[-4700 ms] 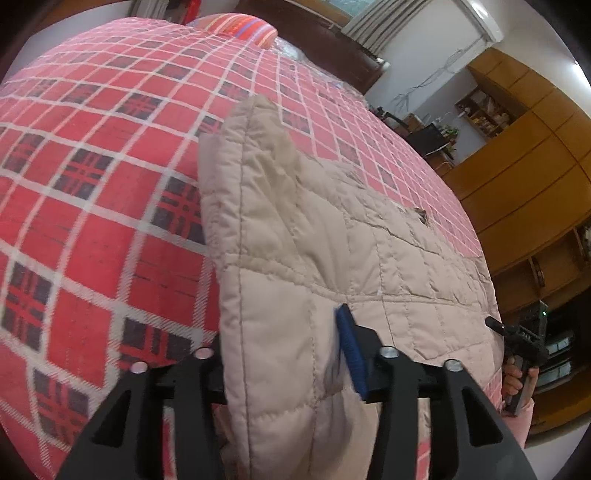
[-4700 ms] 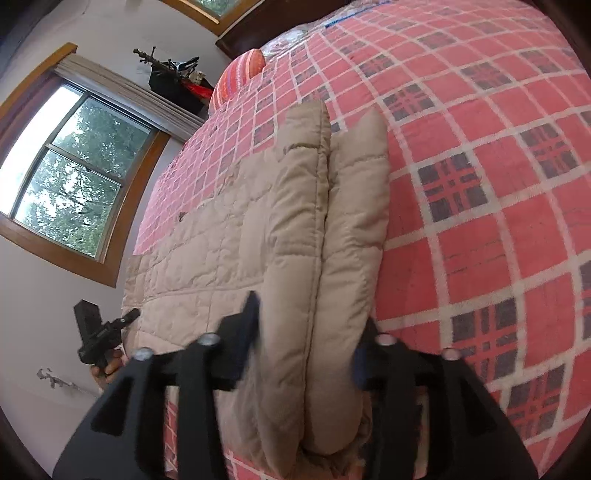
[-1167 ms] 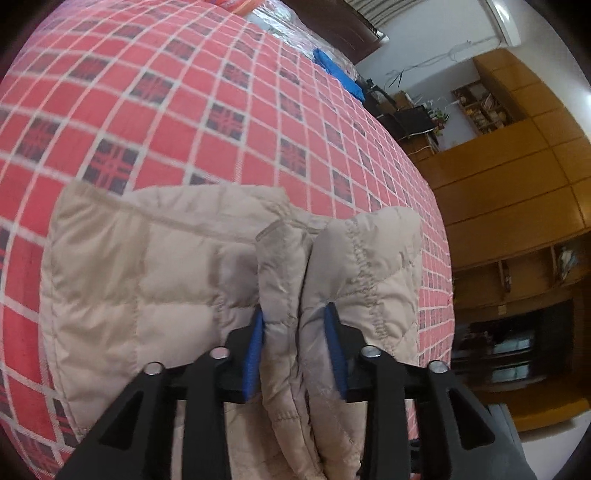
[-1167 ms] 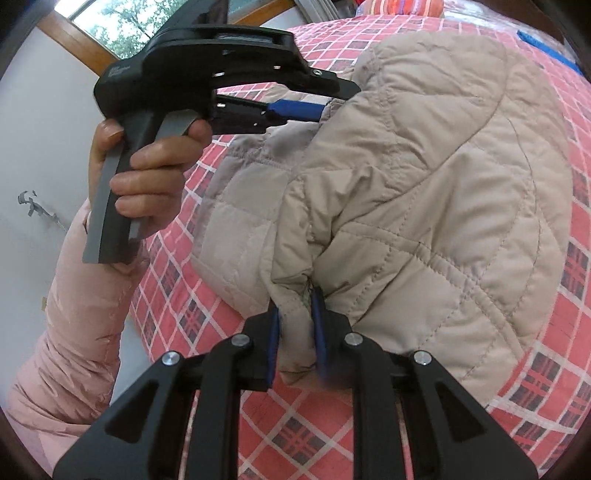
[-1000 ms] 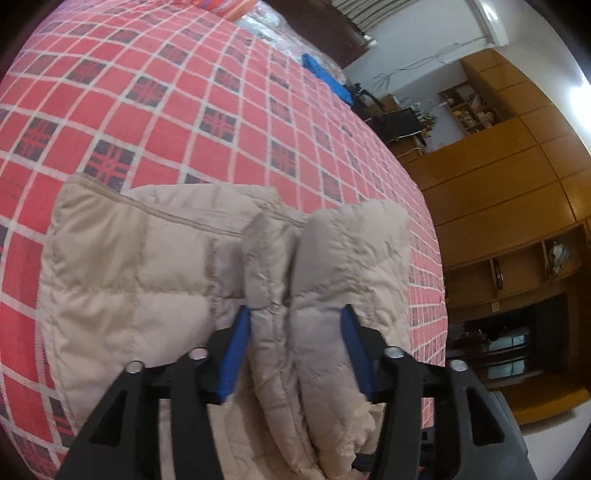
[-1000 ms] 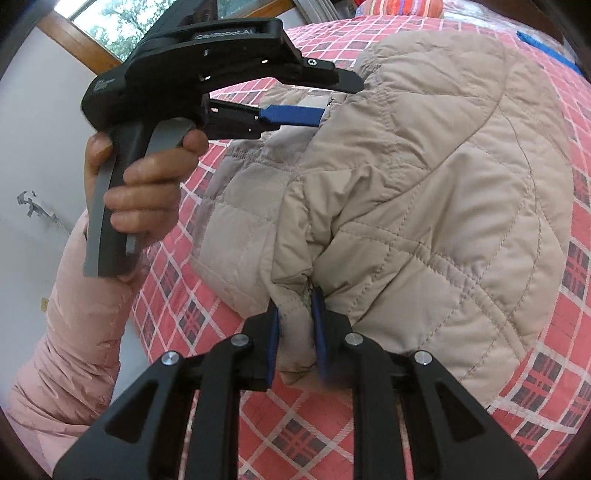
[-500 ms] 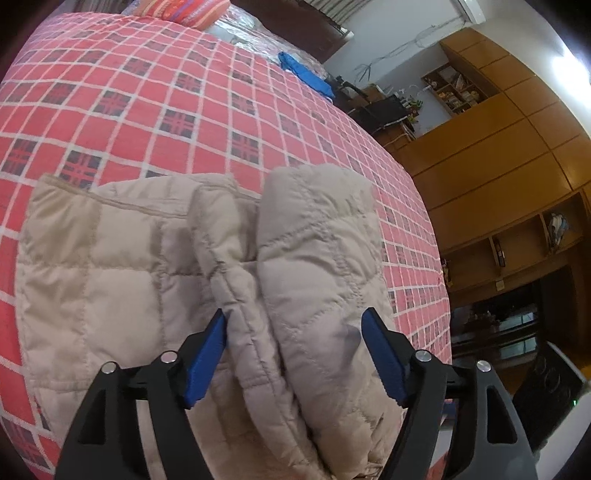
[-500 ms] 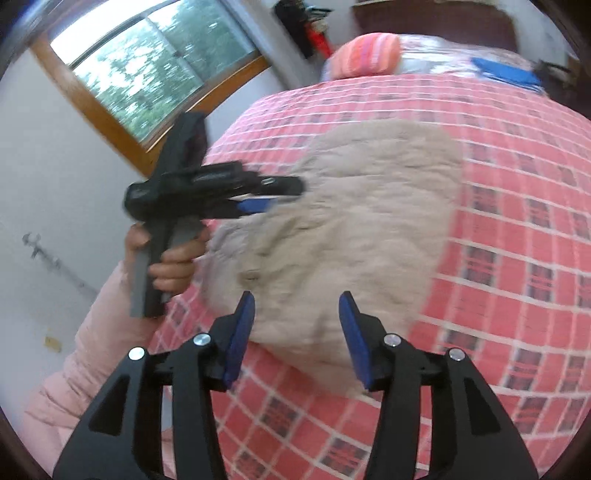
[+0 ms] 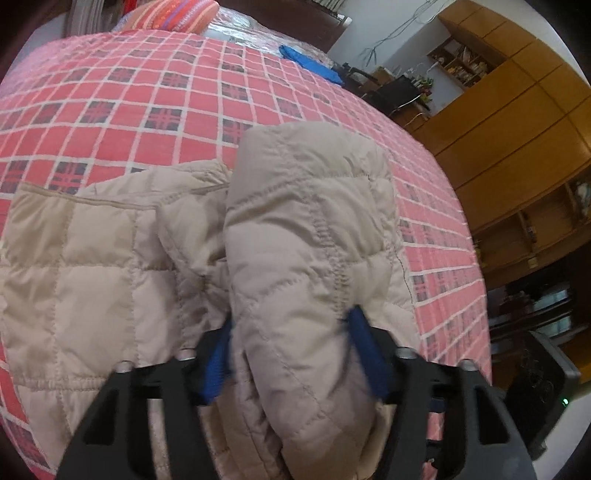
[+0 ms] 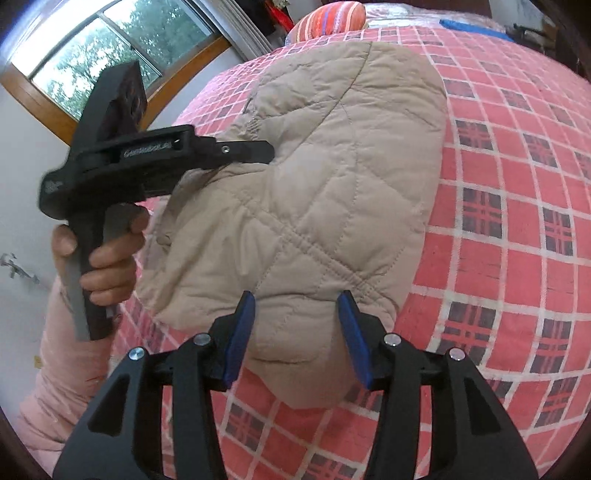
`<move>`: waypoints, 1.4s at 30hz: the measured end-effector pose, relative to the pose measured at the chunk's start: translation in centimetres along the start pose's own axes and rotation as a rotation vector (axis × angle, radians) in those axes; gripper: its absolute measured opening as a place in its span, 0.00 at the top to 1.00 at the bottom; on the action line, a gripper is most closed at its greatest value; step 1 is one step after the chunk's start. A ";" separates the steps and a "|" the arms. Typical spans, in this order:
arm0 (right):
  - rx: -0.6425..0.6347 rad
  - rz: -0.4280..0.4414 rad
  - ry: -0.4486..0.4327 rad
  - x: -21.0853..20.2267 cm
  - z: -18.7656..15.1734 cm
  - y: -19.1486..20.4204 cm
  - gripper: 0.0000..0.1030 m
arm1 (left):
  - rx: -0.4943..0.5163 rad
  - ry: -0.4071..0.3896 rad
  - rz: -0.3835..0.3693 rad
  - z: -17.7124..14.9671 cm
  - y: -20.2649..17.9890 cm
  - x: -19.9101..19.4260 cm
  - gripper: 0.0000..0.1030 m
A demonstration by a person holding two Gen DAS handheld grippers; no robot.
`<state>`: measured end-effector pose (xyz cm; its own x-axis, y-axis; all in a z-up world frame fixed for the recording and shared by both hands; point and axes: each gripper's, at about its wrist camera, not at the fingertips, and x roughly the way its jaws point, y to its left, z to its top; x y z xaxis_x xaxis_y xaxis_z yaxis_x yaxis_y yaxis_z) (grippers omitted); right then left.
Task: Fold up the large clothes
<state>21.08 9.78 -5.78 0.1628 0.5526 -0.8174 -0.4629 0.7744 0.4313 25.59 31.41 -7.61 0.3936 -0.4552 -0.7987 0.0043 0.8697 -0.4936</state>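
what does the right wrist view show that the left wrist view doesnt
Only the right wrist view shows the window, the person's hand holding the left claw's handle, the pink sleeve, and the open right claw.

Only the left wrist view shows the wooden cabinets and the left claw straddling a jacket fold, open.

Both show the beige quilted jacket on the red plaid bedspread, the striped pillow and a blue item.

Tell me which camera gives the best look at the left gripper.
The right wrist view: it shows the left gripper from the side, whole, with the hand on its handle and its tip against the beige quilted jacket. The left wrist view shows only its two blue-padded fingers, spread around a jacket fold.
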 end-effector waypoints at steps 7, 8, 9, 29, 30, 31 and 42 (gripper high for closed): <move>-0.016 -0.024 -0.016 -1.2 -0.2 0.8 0.53 | 0.018 -0.048 -0.051 -0.2 -1.4 -2.3 0.84; -0.014 0.001 -0.027 -1.9 -0.2 0.7 0.53 | 0.027 -0.058 -0.075 -0.1 -1.6 -3.0 0.85; -0.012 0.018 -0.036 -2.2 -0.2 0.6 0.53 | 0.036 -0.068 -0.098 0.0 -1.9 -3.7 0.85; -0.019 0.132 -0.015 -1.4 1.2 1.8 0.47 | 0.018 -0.201 -0.204 -2.4 7.0 -13.8 0.85; -0.018 0.133 -0.007 -1.1 1.3 2.0 0.47 | 0.008 -0.193 -0.213 -2.5 7.8 -13.5 0.85; -0.018 0.135 0.003 -0.6 1.3 2.1 0.47 | -0.007 -0.186 -0.220 -2.5 8.7 -13.0 0.84; -0.048 0.050 0.065 2.5 0.3 4.6 0.42 | -0.113 -0.135 -0.267 -3.5 15.3 -8.7 0.67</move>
<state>19.64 14.82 -5.69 0.0828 0.5677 -0.8190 -0.5105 0.7300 0.4544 19.02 48.06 -9.39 0.5104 -0.6287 -0.5867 0.0244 0.6926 -0.7210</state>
